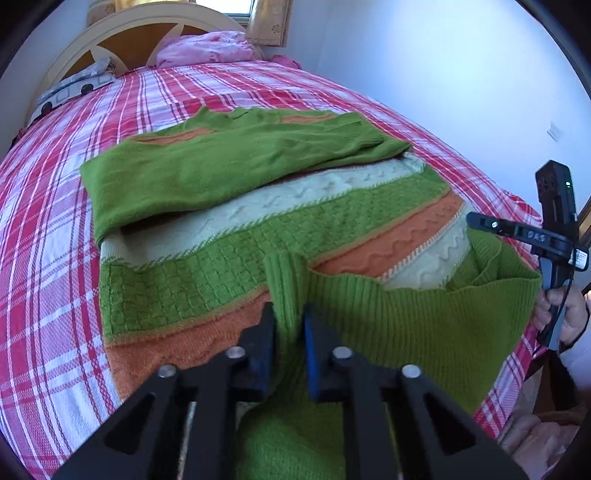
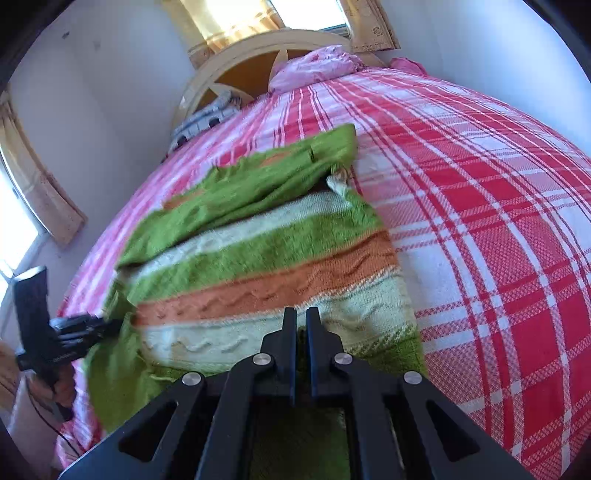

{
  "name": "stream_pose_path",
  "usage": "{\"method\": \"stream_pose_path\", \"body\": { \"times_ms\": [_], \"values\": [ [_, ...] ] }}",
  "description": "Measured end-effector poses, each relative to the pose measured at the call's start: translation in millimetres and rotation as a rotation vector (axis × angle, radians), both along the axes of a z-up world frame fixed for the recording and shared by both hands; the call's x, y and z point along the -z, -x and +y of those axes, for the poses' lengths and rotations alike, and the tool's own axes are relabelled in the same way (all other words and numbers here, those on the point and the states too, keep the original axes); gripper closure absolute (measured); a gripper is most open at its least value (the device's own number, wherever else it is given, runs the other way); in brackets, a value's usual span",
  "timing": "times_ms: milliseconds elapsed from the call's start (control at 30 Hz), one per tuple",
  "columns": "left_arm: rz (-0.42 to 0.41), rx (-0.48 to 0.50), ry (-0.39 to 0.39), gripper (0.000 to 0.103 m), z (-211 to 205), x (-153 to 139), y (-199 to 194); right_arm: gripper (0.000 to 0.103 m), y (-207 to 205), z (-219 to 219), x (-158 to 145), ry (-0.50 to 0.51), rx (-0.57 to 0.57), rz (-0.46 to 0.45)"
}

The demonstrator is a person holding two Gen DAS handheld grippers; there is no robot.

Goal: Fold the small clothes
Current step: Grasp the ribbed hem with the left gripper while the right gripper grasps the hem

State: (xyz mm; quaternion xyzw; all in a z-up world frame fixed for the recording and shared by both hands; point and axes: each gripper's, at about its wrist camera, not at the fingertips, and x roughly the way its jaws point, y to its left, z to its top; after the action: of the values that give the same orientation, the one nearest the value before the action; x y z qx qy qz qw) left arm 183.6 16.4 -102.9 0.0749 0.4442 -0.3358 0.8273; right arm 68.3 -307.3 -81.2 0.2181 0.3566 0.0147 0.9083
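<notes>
A striped knit sweater [image 1: 295,221] in green, cream and orange lies flat on the bed, with one green sleeve [image 1: 221,166] folded across its upper part. Its ribbed green hem [image 1: 406,314] is lifted off the bed at the near edge. My left gripper [image 1: 288,308] is shut on a bunched fold of that hem between its blue pads. In the right wrist view the sweater [image 2: 258,266] spreads ahead, and my right gripper [image 2: 301,312] is shut with a sliver of green knit between its fingers. The right gripper [image 1: 471,218] also shows at the hem's right end, the left gripper [image 2: 116,325] at its left end.
The bed has a red, pink and white plaid cover [image 1: 55,258]. A pink pillow [image 1: 207,50] and a grey patterned cloth [image 1: 74,86] lie by the cream headboard [image 1: 122,33]. A white wall runs along the bed's right side. A hand [image 1: 565,314] holds the right gripper's handle.
</notes>
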Motion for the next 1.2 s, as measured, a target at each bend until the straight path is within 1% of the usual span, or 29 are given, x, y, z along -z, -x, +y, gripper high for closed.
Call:
{"method": "stream_pose_path", "body": {
  "times_ms": [67, 133, 200, 233, 300, 400, 433, 467, 533, 600, 633, 667, 700, 733, 800, 867, 900, 967, 1000, 1067, 1100, 1133, 1167, 1200],
  "values": [
    [0.004, -0.009, 0.005, 0.092, 1, -1, 0, 0.098, 9, -7, -12, -0.02, 0.009, -0.044],
    [-0.003, -0.019, 0.017, 0.092, 2, -3, 2, 0.098, 21, -17, -28, -0.017, 0.035, -0.097],
    [0.003, -0.035, 0.048, 0.092, 7, -5, 3, 0.098, 34, -30, -45, -0.003, 0.057, -0.14],
    [0.01, -0.044, 0.064, 0.092, 9, -4, 3, 0.098, 38, -33, -49, 0.005, 0.05, -0.146],
    [0.023, -0.044, 0.078, 0.092, 11, 0, 3, 0.098, 44, -39, -56, 0.047, 0.023, -0.136],
    [0.021, -0.041, 0.064, 0.091, 7, 4, 4, 0.097, 41, -39, -53, 0.115, -0.046, -0.066],
    [0.019, -0.039, 0.063, 0.09, 5, 4, 4, 0.097, 38, -37, -49, 0.121, -0.074, -0.039],
    [0.02, -0.036, 0.061, 0.085, 3, 3, 3, 0.096, 33, -33, -44, 0.121, -0.107, -0.011],
    [0.033, -0.025, 0.059, 0.065, 0, 3, 3, 0.096, 24, -27, -35, 0.088, -0.178, 0.018],
    [0.033, -0.017, 0.057, 0.059, -3, 3, 3, 0.089, 15, -19, -28, 0.07, -0.221, 0.028],
    [0.027, -0.011, 0.05, 0.055, -5, 3, 4, 0.075, 10, -14, -24, 0.081, -0.233, 0.037],
    [0.024, -0.004, 0.045, 0.054, -7, 3, 5, 0.055, 5, -11, -20, 0.086, -0.248, 0.044],
    [0.024, 0.0, 0.041, 0.051, -8, 4, 5, 0.047, 0, -8, -17, 0.083, -0.262, 0.051],
    [0.022, -0.001, 0.037, 0.051, -9, 4, 5, 0.044, -4, -6, -15, 0.077, -0.267, 0.053],
    [0.019, -0.001, 0.036, 0.051, -9, 3, 4, 0.044, -7, -2, -11, 0.079, -0.281, 0.062],
    [0.017, -0.001, 0.047, 0.052, -9, 4, 3, 0.044, -11, 6, -9, 0.124, -0.308, 0.062],
    [0.019, -0.001, 0.054, 0.054, -9, 4, 3, 0.044, -13, 10, -7, 0.145, -0.329, 0.063],
    [0.018, 0.004, 0.07, 0.061, -9, 4, 5, 0.044, -16, 18, -2, 0.201, -0.366, 0.08],
    [0.015, 0.007, 0.073, 0.066, -8, 4, 6, 0.044, -16, 25, 1, 0.251, -0.386, 0.092],
    [0.005, 0.0, 0.077, 0.073, -8, 6, 10, 0.044, -12, 36, 4, 0.343, -0.412, 0.083],
    [0.001, -0.006, 0.078, 0.079, -7, 6, 11, 0.045, -10, 42, 4, 0.394, -0.428, 0.079],
    [-0.003, -0.011, 0.078, 0.084, -7, 6, 12, 0.058, -8, 45, 4, 0.41, -0.441, 0.077],
    [-0.003, -0.017, 0.08, 0.086, -7, 6, 13, 0.079, -7, 48, 2, 0.407, -0.457, 0.076],
    [0.002, -0.026, 0.085, 0.09, -6, 4, 14, 0.09, -5, 50, 0, 0.399, -0.467, 0.079]
  ]
}}
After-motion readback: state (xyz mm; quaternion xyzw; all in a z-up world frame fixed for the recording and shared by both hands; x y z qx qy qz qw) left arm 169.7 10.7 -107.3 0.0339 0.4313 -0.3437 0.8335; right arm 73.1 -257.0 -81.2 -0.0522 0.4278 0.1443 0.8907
